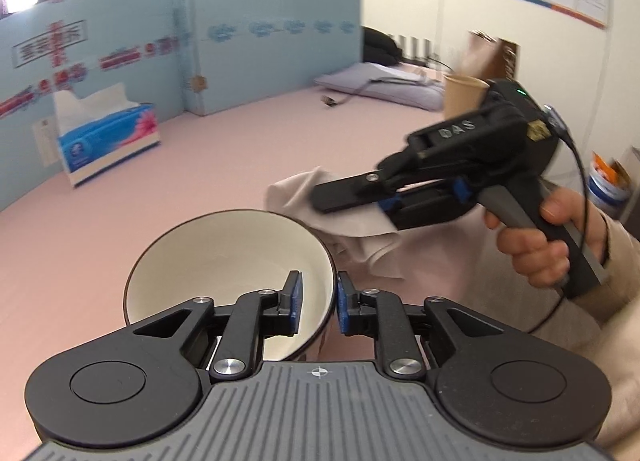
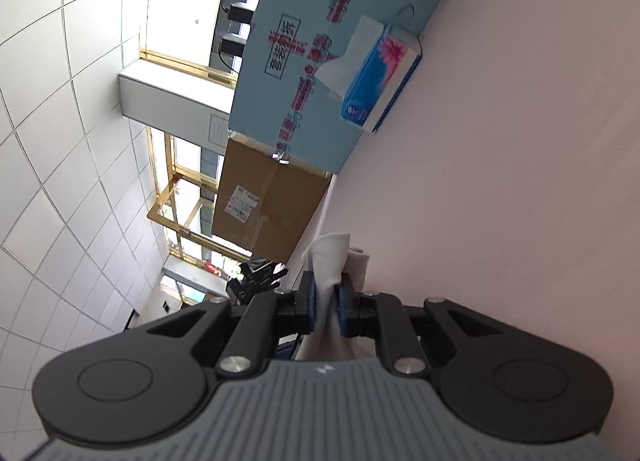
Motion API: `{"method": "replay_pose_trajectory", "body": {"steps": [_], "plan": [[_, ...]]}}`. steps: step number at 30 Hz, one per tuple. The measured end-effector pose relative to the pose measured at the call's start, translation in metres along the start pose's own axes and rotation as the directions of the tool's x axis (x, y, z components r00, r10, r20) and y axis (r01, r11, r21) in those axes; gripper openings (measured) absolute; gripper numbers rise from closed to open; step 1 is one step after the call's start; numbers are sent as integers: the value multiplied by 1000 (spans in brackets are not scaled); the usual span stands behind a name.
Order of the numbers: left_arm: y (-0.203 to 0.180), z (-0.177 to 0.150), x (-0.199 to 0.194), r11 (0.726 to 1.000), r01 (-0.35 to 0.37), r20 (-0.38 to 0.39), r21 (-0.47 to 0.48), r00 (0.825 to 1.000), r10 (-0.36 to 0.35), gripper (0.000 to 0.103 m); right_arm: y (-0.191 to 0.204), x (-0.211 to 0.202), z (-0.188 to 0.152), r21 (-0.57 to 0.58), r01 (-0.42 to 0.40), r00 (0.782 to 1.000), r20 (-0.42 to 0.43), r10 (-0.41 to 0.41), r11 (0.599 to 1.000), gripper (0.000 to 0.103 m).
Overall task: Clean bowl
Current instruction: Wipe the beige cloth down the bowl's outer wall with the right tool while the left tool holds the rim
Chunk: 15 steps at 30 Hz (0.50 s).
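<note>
In the left wrist view, my left gripper [image 1: 318,303] is shut on the rim of a white bowl with a dark edge [image 1: 224,257], one finger inside and one outside, holding it tilted above the pink table [image 1: 240,141]. My right gripper [image 1: 352,201] is just right of the bowl, shut on a beige cloth [image 1: 348,221] that hangs by the bowl's rim. In the right wrist view, rolled sideways, the right gripper [image 2: 325,303] pinches the white cloth [image 2: 332,257] between its blue pads. The bowl is not in that view.
A blue tissue box [image 1: 108,137] stands at the back left against a light blue partition [image 1: 240,29]; it also shows in the right wrist view [image 2: 380,77]. A paper cup [image 1: 464,95] and folded grey fabric [image 1: 384,83] lie far right. A cardboard box [image 2: 268,201] stands beyond the table edge.
</note>
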<state>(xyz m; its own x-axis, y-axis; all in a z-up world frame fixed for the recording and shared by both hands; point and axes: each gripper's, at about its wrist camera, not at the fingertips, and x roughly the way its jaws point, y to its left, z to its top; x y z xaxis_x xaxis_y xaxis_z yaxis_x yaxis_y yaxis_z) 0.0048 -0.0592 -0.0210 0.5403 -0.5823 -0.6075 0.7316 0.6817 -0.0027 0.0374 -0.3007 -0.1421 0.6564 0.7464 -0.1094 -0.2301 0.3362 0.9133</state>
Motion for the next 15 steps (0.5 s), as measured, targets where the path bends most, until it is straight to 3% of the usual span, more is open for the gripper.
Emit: {"method": "replay_pose_trajectory", "body": {"steps": [5, 8, 11, 15], "plan": [[-7, 10, 7, 990, -80, 10, -116, 997, 82, 25, 2, -4, 9, -33, 16, 999, 35, -15, 999, 15], [-10, 15, 13, 981, -112, -7, -156, 994, 112, 20, 2, -3, 11, -48, 21, 999, 41, -19, 999, 15], [-12, 18, 14, 980, -132, -18, -149, 991, 131, 18, 3, 0, 11, -56, 20, 999, 35, -18, 998, 15], [-11, 15, 8, 989, -106, -19, -100, 994, 105, 15, 5, 5, 10, -73, 19, 999, 28, -17, 997, 15]]}}
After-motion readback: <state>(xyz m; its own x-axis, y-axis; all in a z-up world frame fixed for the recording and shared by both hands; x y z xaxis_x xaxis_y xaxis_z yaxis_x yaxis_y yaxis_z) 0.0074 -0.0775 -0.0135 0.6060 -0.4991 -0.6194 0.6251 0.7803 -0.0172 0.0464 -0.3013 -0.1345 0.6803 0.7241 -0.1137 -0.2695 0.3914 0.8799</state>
